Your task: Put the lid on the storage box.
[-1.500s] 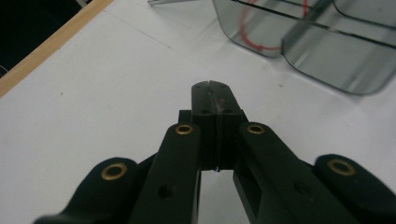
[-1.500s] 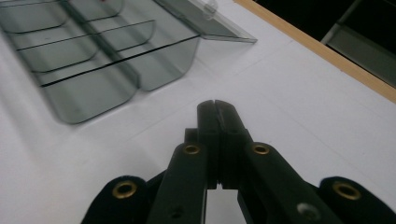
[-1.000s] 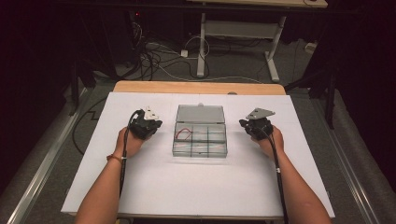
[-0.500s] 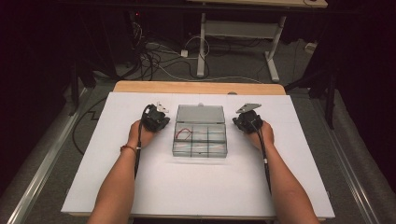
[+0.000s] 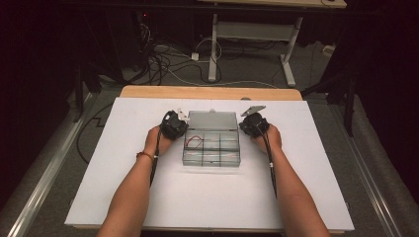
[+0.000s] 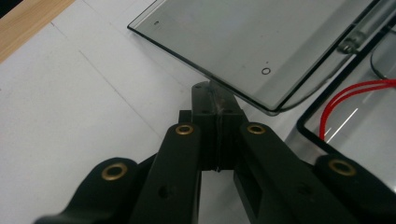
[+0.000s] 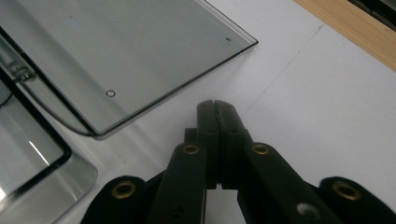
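Observation:
A clear plastic compartment box [image 5: 211,153] lies in the middle of the white table, with its lid [image 5: 210,120] folded open and lying back behind it. Red wire [image 5: 195,140] sits in a left compartment, and red wire [image 6: 348,95] also shows in the left gripper view. My left gripper [image 5: 182,120] is at the lid's left side, shut and empty. In the left gripper view my left gripper [image 6: 215,93] has its tips right at the edge of the lid [image 6: 252,42]. My right gripper [image 5: 244,124] is at the lid's right side. In its own view my right gripper [image 7: 215,106] is shut and empty, a little off the lid [image 7: 116,51].
The white table top [image 5: 207,197] has free room in front of the box and on both sides. A wooden strip [image 5: 210,92] runs along its far edge. Beyond it are cables [image 5: 168,59] on the floor and a desk frame [image 5: 257,34].
Both hands have moved forward and inward, from beside the box's middle to the two sides of the open lid. The box has not moved.

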{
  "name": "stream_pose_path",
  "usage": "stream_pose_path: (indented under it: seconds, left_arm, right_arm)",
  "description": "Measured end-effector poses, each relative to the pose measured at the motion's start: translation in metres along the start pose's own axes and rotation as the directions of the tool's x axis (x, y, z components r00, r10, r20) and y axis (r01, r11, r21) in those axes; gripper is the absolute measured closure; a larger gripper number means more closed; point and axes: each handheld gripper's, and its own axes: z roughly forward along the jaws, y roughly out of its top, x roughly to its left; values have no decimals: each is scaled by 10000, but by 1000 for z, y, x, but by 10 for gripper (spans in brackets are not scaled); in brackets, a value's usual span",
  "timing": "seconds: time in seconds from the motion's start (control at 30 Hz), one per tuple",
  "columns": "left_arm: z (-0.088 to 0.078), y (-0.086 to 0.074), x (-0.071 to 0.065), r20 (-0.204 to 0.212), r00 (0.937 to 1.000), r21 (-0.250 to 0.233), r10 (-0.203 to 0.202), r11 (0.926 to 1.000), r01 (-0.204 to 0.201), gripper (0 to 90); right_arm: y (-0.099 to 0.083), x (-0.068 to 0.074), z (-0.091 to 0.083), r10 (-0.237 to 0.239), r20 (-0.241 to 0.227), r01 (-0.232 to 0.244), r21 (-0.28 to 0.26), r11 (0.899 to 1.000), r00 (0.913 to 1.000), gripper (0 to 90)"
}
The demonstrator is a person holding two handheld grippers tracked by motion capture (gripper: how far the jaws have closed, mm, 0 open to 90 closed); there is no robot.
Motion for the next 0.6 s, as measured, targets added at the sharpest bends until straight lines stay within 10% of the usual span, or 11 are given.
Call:
stream_pose_path:
  seconds: [0.6]
  left_arm:
    - [3, 1, 3, 187, 9996, -179, -210, 9996, 214, 870]
  right_arm:
    - [7, 6, 7, 11, 122, -9, -126, 9999, 9999, 900]
